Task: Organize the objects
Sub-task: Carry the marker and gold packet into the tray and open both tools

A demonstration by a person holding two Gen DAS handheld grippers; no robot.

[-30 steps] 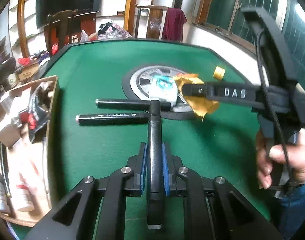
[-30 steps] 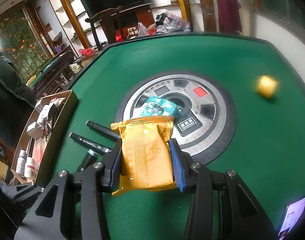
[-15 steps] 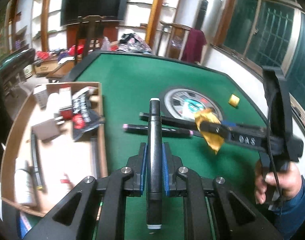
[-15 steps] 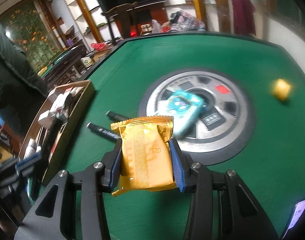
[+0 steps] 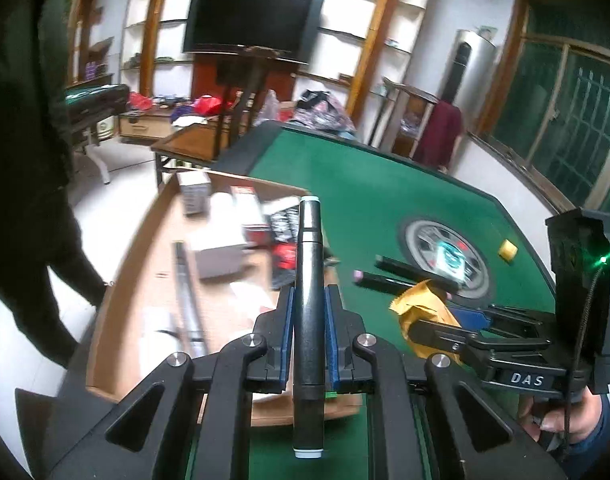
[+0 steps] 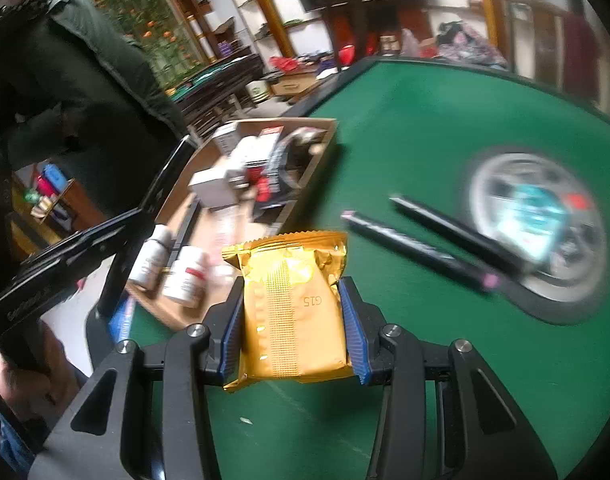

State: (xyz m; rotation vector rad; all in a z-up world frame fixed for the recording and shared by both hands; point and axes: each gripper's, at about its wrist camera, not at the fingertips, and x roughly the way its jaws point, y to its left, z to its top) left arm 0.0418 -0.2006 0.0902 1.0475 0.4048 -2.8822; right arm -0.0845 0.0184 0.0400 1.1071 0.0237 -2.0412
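Gripping a black cylindrical marker pen with pale end caps, the left gripper has its blue pads clamped tight on the barrel, which runs lengthwise between the fingers and hangs over the near right edge of the open brown cardboard box. The right gripper is closed part-way on a shiny orange foil snack packet, its blue ribbed pads pressing both sides of the packet, held above the green felt table just right of the box's near corner. In the box lie two white bottles with red labels at the near end, and farther in white cartons and a black and red pouch. Right of the box, two more black marker pens lie side by side on the felt, their right ends at the round grey centre panel, on which rests a blurred teal and white packet. Farther right sits a small yellow block. At the far left stands a person in dark clothes.
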